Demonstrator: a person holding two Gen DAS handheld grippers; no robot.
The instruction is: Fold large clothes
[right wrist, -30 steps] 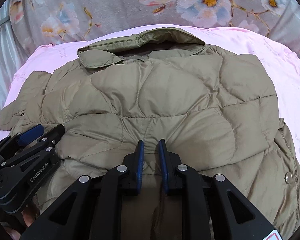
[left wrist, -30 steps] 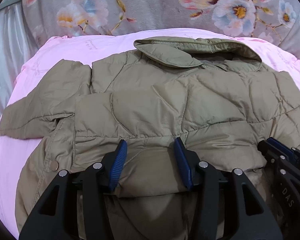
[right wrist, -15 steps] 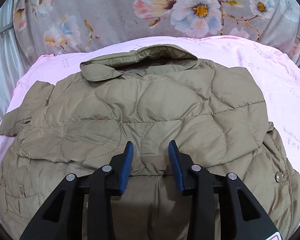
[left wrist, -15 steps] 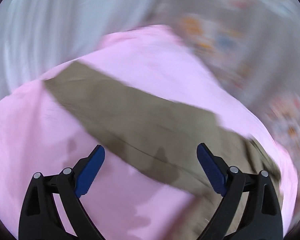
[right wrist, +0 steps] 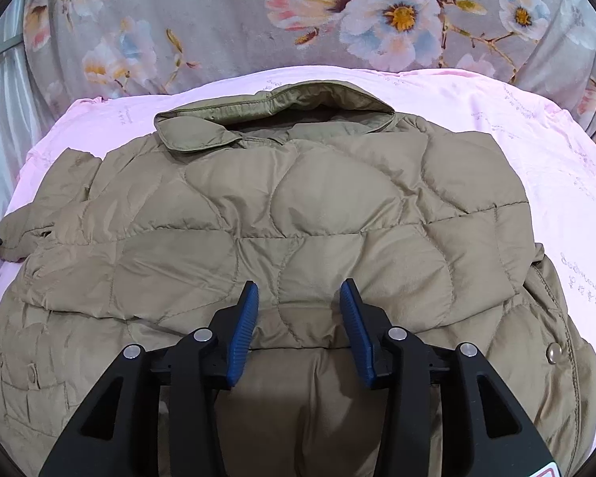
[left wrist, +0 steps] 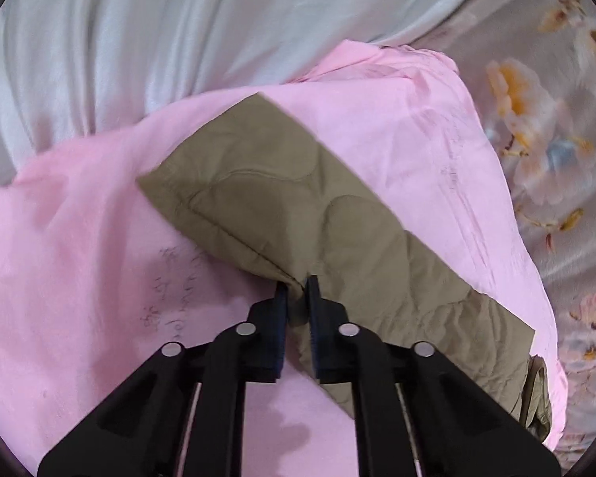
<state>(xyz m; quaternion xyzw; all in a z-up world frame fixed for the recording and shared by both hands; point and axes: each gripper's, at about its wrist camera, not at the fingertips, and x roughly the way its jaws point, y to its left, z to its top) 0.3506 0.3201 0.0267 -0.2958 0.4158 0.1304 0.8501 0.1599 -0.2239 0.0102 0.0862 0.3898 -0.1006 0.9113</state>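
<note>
In the left wrist view, the left gripper [left wrist: 297,284] was pressed together on a bunched fold along the near edge of the jacket's sleeve [left wrist: 298,202], pinching the khaki quilted cloth about midway along its length. The sleeve lay flat on the pink sheet [left wrist: 79,258], its long axis slanting from the cuff at upper left down to the lower right, where it probably joined the body, though that end was cramped at the frame's edge. In the right wrist view, the right gripper [right wrist: 299,310] hung spread over the lower middle of the jacket [right wrist: 298,214], its jaws having just been opening, with nothing pinched between them. The jacket lay flat with its collar [right wrist: 274,115] farthest away. The outstretched sleeve ran off leftward, so the left hand was the nearer, and folding would likely mean carrying the sleeve rightward across the body.
</note>
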